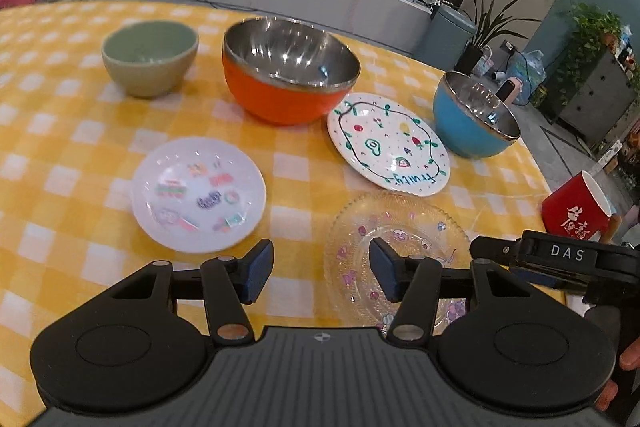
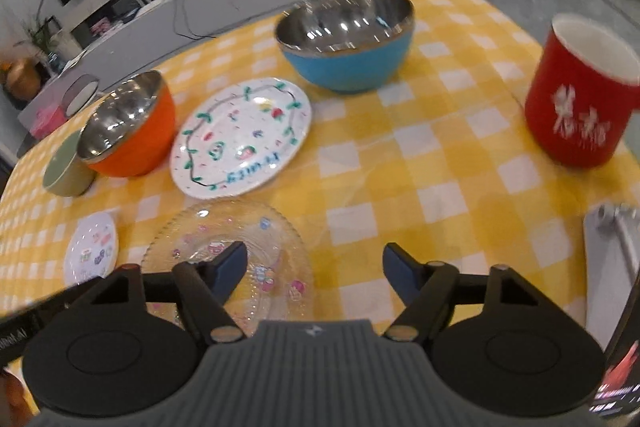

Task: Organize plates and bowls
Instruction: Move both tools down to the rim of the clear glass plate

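Observation:
On the yellow checked tablecloth stand a green bowl [image 1: 150, 57], an orange steel bowl [image 1: 288, 71] and a blue steel bowl [image 1: 474, 117]. In front of them lie a small white sticker plate [image 1: 198, 195], a white "fruity" plate [image 1: 388, 145] and a clear glass plate [image 1: 400, 251]. My left gripper [image 1: 321, 275] is open and empty, low over the cloth between the sticker plate and the glass plate. My right gripper [image 2: 315, 277] is open and empty, its left finger over the glass plate [image 2: 228, 251]. The right view also shows the blue bowl [image 2: 348, 39], orange bowl [image 2: 128, 125], fruity plate [image 2: 240, 137].
A red mug [image 2: 580, 99] stands at the table's right edge, also in the left view [image 1: 576, 209]. A grey metal object [image 2: 612, 251] lies at the near right. The right gripper's body [image 1: 560, 259] shows beside my left one. A counter with clutter runs behind the table.

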